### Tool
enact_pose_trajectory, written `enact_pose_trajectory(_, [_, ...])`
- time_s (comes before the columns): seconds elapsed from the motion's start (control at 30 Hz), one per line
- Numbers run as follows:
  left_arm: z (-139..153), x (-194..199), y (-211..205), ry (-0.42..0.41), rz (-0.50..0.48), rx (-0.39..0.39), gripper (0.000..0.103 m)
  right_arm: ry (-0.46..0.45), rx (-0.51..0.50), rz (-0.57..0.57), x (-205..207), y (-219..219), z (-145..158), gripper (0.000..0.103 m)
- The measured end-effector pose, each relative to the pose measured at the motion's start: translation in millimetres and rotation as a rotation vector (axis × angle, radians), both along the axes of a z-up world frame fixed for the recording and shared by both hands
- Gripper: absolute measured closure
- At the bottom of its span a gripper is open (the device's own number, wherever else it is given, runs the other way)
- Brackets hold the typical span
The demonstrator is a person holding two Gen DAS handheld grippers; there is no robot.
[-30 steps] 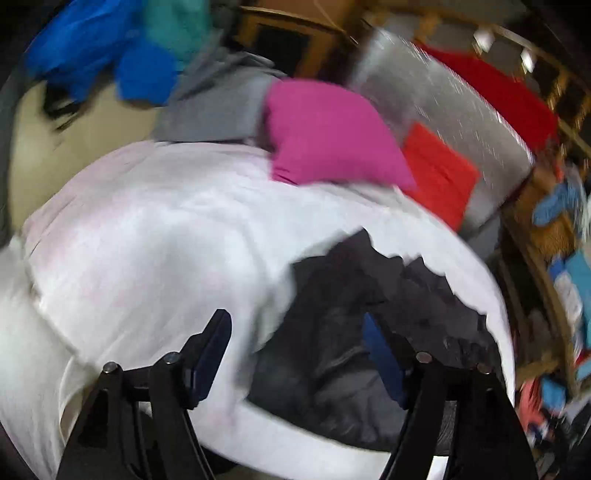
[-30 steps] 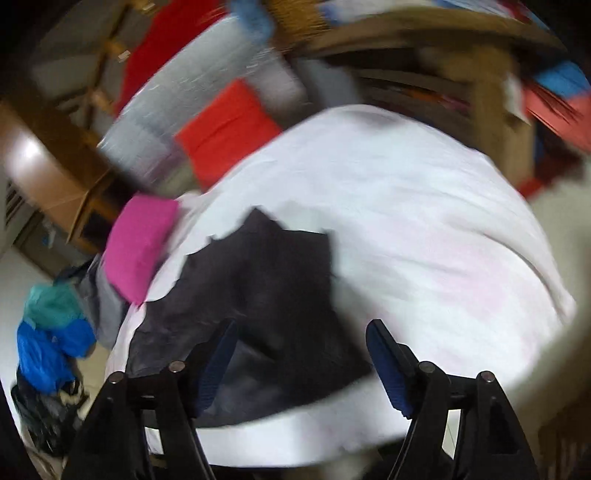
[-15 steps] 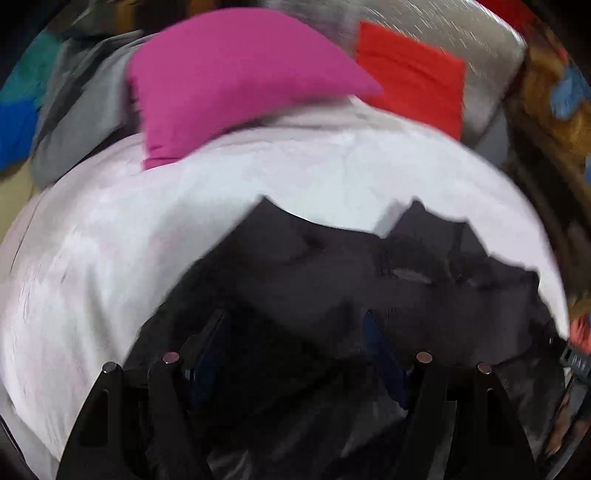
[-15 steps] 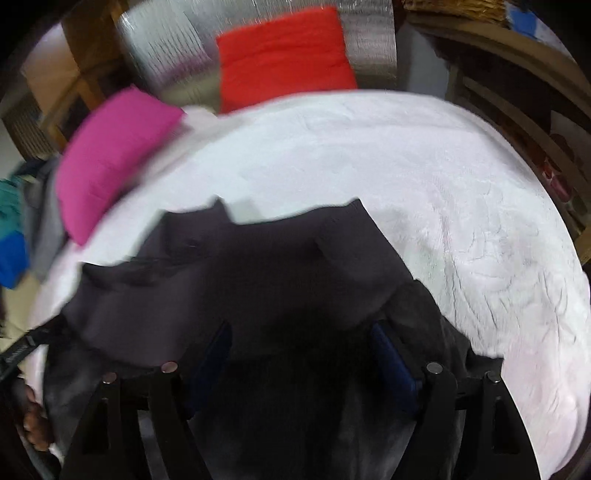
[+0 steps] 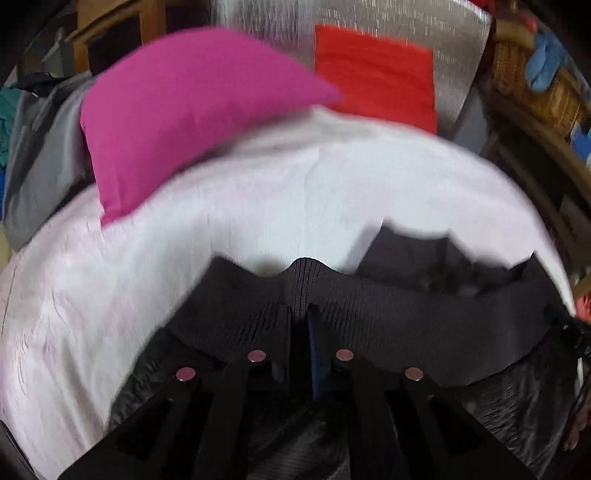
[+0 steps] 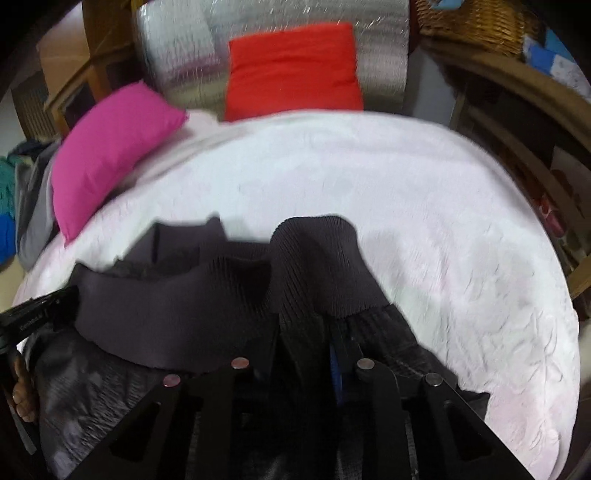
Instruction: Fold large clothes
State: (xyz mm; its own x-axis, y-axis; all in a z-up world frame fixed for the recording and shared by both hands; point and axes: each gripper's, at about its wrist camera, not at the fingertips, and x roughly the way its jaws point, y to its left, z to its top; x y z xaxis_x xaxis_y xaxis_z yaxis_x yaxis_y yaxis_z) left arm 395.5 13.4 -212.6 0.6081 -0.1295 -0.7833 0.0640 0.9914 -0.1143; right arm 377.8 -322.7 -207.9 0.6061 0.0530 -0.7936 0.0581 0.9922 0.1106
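Note:
A dark grey-black jacket [image 5: 424,314] with a ribbed knit hem lies on the near part of a white bed [image 5: 258,206]. My left gripper [image 5: 300,317] is shut on the ribbed hem near its left end. My right gripper [image 6: 314,317] is shut on the ribbed hem [image 6: 317,258] at its right end, where the cloth bunches up over the fingers. The hem stretches between the two grippers. The other gripper [image 6: 37,314] shows at the left edge of the right wrist view. The jacket's shiny body hangs below the hem.
A pink cushion [image 5: 177,110] and a red cushion [image 5: 373,77] rest at the bed's far end against a silver padded headboard [image 6: 384,59]. Grey and blue clothes [image 5: 33,147] are piled at the left. Wooden shelves and a wicker basket [image 6: 469,22] stand at the right.
Both grippers came down over the jacket with fingers apart, then shut on its ribbed hem. The hem now stands lifted and stretched between them.

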Motion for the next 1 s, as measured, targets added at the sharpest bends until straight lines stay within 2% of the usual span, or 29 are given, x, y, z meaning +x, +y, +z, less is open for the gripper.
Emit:
enact_pose_trajectory(0.1, [16.5,6.1,5.1,-0.08,0.025,-0.03,0.095,-0.079,0.079,-0.037,4.9,-11.9,9.7,0.079])
enact_pose_trajectory(0.2, [2.7,20.4,4.2,-0.07,0.046,-0.024,0.094,-0.077,0.14,-0.094,22.2,-21.0,-5.4,0.078])
enact_pose_trajectory(0.27, [-23.7,33.5,1.8,-0.002,0.064,0.014,0.094,-0.04,0.124,-0.108,34.7,-18.4,-26.2,0.066])
enact_pose_trajectory(0.3, [-36.2,38.8,1.4,0.041,0.073,0.023,0.093,-0.009,0.112,-0.119,40.6,-18.3,-37.7,0.054])
enact_pose_trajectory(0.33, [-48.2,42.9,2.2,0.09,0.077,0.017,0.091,0.028,0.134,-0.115,45.3,-19.3,-46.3,0.049])
enact_pose_trajectory(0.37, [-50.9,43.1,2.9,0.096,0.078,0.015,0.09,0.029,0.15,-0.114,46.2,-20.9,-45.6,0.048])
enact_pose_trajectory(0.43, [-42.1,38.3,5.4,0.069,0.083,0.011,0.087,0.005,0.204,-0.104,38.0,-27.0,-33.7,0.033])
enact_pose_trajectory(0.47, [-35.1,34.3,7.1,0.052,0.089,0.01,0.084,-0.001,0.215,-0.109,34.0,-30.8,-29.5,0.031])
enact_pose_trajectory(0.57, [-11.6,17.5,19.9,0.005,0.111,-0.032,0.063,-0.041,0.219,-0.159,13.4,-48.0,-15.7,0.031])
enact_pose_trajectory(0.6, [-4.6,12.2,26.4,-0.006,0.118,-0.053,0.053,-0.05,0.22,-0.177,2.5,-57.3,-11.6,0.031])
enact_pose_trajectory(0.63, [4.2,4.1,35.5,-0.028,0.127,-0.077,0.049,-0.054,0.222,-0.191,-4.7,-61.6,-9.4,0.031])
enact_pose_trajectory(0.77, [19.3,-23.9,64.0,-0.068,0.192,-0.035,0.036,-0.045,0.265,-0.231,-30.7,-90.8,-9.9,0.031])
enact_pose_trajectory(0.87, [12.6,-49.5,93.7,-0.06,0.269,-0.02,0.034,0.01,0.343,-0.223,-50.9,-104.0,-22.9,0.031])
enact_pose_trajectory(0.9, [8.9,-57.5,102.6,-0.047,0.294,-0.023,0.033,0.049,0.327,-0.216,-55.0,-101.0,-31.5,0.035])
enact_pose_trajectory(0.93, [-0.1,-64.5,114.1,-0.016,0.327,-0.028,0.033,0.07,0.292,-0.217,-58.2,-97.5,-36.6,0.055])
enact_pose_trajectory(1.0, [-16.3,-70.8,128.8,0.049,0.372,-0.023,0.033,0.071,0.24,-0.206,-63.7,-90.3,-39.0,0.075])
